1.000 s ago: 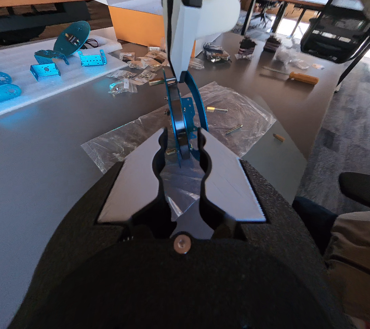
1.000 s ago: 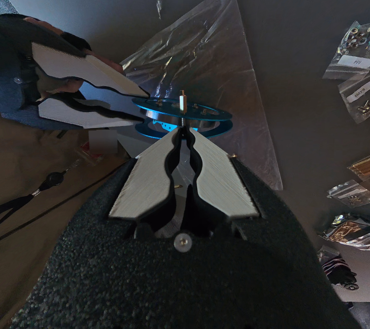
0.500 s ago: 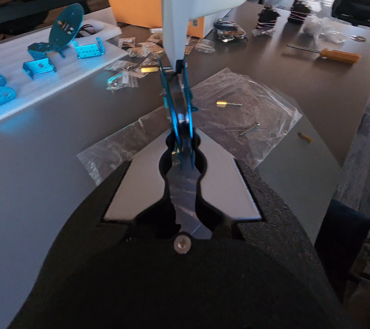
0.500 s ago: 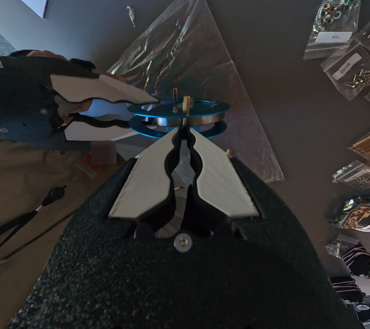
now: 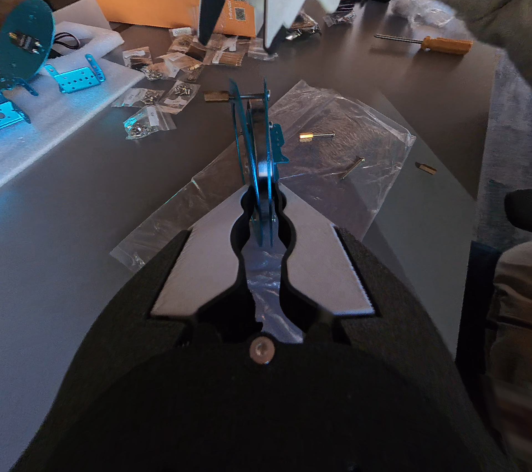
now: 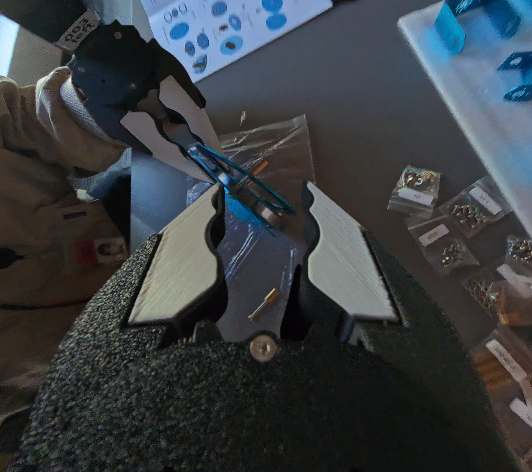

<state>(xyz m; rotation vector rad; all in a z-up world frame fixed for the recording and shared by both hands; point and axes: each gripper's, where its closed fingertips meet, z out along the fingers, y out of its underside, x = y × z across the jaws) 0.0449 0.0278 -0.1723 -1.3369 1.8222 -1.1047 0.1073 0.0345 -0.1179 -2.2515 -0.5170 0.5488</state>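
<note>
The left gripper (image 5: pixel 261 200) clamps the blue disc assembly (image 5: pixel 256 153) edge-on above the clear plastic bag (image 5: pixel 339 147) on the tabletop (image 5: pixel 72 213). The right gripper (image 6: pixel 262 193), spread wide, hovers apparently just clear of the assembly.

We see a workshop-like office: a counter (image 5: pixel 86 199) strewn with screw bags (image 5: pixel 149 124), a screwdriver (image 5: pixel 426 44), brackets (image 5: pixel 76 78), a manual (image 6: pixel 230 6).

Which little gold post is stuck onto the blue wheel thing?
The brass hex post on the blue two-disc assembly, threaded on its top screw; the others lie loose.
</note>
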